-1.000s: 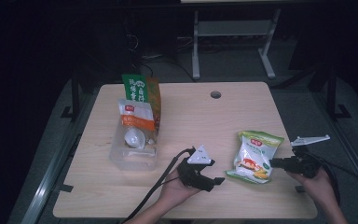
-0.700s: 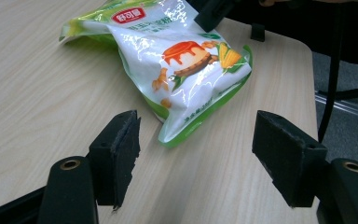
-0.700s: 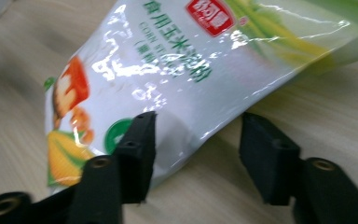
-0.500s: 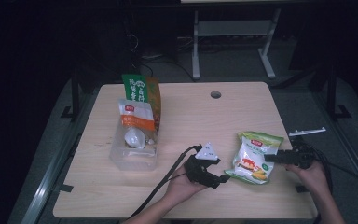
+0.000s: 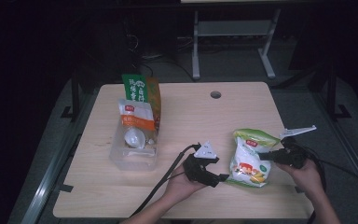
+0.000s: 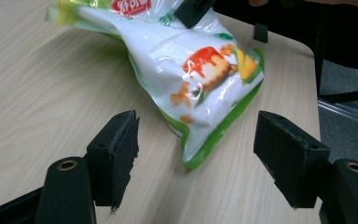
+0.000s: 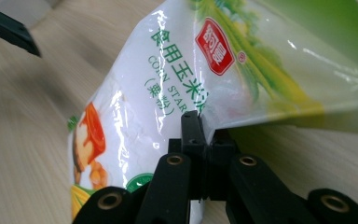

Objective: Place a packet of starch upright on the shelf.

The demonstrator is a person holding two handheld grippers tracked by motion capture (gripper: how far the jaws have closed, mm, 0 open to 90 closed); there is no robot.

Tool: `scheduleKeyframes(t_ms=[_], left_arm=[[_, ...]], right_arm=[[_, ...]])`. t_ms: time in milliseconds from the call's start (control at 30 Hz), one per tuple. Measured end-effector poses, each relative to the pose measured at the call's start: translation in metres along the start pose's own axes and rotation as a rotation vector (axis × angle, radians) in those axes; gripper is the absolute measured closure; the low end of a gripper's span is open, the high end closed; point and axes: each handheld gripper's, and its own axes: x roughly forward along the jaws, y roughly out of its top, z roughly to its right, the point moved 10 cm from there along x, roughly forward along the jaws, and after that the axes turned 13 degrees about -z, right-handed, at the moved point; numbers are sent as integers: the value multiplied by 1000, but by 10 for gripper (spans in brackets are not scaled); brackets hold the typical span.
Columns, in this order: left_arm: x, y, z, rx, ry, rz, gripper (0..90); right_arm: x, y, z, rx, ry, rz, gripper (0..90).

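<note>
Green-and-white film marks the corn starch bag (image 5: pixel 248 161), which is seen from the high view lying at the near right of the wooden table (image 5: pixel 242 107), between the left gripper (image 5: pixel 216 178) and the right gripper (image 5: pixel 272 157). Further left, a clear plastic tub (image 5: pixel 133 156) is loaded with an orange-green packet (image 5: pixel 142 93) and a white pouch (image 5: pixel 135 116), probably the place where such goods are gathered.

From the left gripper view, the left gripper (image 6: pixel 196 154) is held with its 2 jaws spread wide, nothing pinched, and the bag's lower corner (image 6: pixel 205 93) lies just ahead of the gap, apparently so that this end can be taken next.

From the right gripper view, the right gripper (image 7: pixel 200 140) has just been closing, and its jaws are clamped tight on the thin side seam of the bag (image 7: pixel 168 93), a fold of film being pressed between them. The edge is likely gripped because the filled middle is too bulky.
</note>
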Motion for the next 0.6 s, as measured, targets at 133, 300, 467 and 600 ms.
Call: scheduleKeyframes(t_ms=[133,300,467,600], left_arm=[[4,0,-3,-26,-15,-4,299],[8,7,-6,-46,-20,13,301],[12,15,-7,-73,-57,24,318],[14,20,-5,-90,-149,42,557]], right_arm=[[-10,7,-13,-45,-10,40,888],[-21,14,-33,-101,5,83,890],[-26,16,-50,-155,20,121,891],[-27,19,-59,-177,49,141,892]])
